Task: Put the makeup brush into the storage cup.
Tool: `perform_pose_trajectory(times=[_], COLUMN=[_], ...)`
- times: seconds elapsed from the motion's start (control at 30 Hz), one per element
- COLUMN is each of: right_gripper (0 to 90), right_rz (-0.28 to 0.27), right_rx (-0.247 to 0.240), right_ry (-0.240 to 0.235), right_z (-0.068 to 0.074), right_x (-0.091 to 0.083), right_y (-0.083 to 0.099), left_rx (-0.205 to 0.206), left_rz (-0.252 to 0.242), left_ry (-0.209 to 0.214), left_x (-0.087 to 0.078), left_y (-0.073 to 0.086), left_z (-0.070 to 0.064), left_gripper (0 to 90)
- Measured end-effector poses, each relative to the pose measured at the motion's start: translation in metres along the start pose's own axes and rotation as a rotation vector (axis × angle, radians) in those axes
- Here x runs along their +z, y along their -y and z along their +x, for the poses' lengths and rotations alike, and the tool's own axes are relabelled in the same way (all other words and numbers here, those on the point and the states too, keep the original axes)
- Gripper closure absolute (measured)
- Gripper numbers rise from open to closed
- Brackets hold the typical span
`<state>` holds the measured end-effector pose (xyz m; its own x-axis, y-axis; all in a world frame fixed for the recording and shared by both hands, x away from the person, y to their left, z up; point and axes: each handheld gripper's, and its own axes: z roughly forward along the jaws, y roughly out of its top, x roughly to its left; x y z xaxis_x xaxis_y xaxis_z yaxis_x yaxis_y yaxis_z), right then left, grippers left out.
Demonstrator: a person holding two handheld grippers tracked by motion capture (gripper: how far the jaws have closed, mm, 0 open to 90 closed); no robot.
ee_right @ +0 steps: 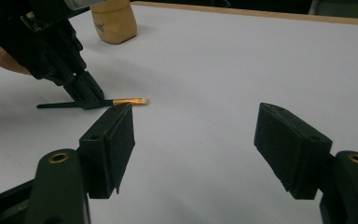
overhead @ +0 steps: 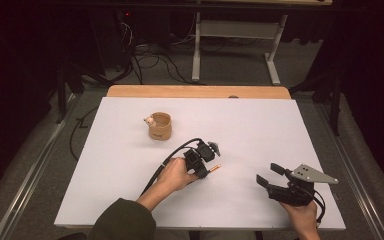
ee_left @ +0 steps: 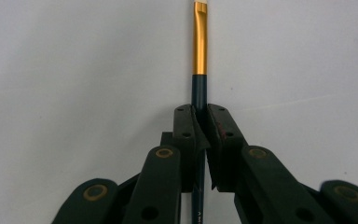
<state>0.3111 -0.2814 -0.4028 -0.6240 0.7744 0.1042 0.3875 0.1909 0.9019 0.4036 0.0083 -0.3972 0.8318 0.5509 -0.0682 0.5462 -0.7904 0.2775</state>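
Observation:
A thin brush (ee_left: pixel 199 70) with a dark blue handle, gold ferrule and pale tip lies on the white table (overhead: pixel 250 130). My left gripper (overhead: pixel 203 170) is shut on the brush handle, jaws pressed down at the table; its fingers (ee_right: pixel 86 91) pinch the brush (ee_right: pixel 126 101) in the right gripper view, where the handle sticks out behind them. The gold end (overhead: pixel 215 167) points right in the high view. My right gripper (overhead: pixel 269 175) hovers open near the front right, jaws wide apart with nothing between them, aimed toward the brush.
A small tan wooden cup (overhead: pixel 159 125) stands at the middle left of the table, with a small pale object on its rim. The cup (ee_right: pixel 114 18) sits behind the left gripper. A wooden strip (overhead: pixel 198 91) borders the far edge.

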Motion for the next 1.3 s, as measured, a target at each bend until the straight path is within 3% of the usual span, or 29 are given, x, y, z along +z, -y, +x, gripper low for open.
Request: perform_pose_trajectory(times=[0.13, 0.7, 1.3], right_gripper=[30.6, 30.8, 31.0], right_rz=[-0.013, -0.011, -0.005], right_rx=[0.026, 0.021, 0.017], right_ry=[0.003, 0.002, -0.004], right_z=[-0.004, -0.004, -0.002], right_x=[-0.001, 0.001, 0.002], right_y=[0.001, 0.000, -0.001], left_rx=[0.001, 0.007, 0.008], left_rz=[-0.012, -0.042, -0.106], left_ry=[0.001, -0.001, 0.011], left_x=[0.000, -0.002, -0.017], left_y=[0.002, 0.007, 0.013], left_z=[0.000, 0.002, 0.002], left_gripper=[82.5, 82.7, 82.7])
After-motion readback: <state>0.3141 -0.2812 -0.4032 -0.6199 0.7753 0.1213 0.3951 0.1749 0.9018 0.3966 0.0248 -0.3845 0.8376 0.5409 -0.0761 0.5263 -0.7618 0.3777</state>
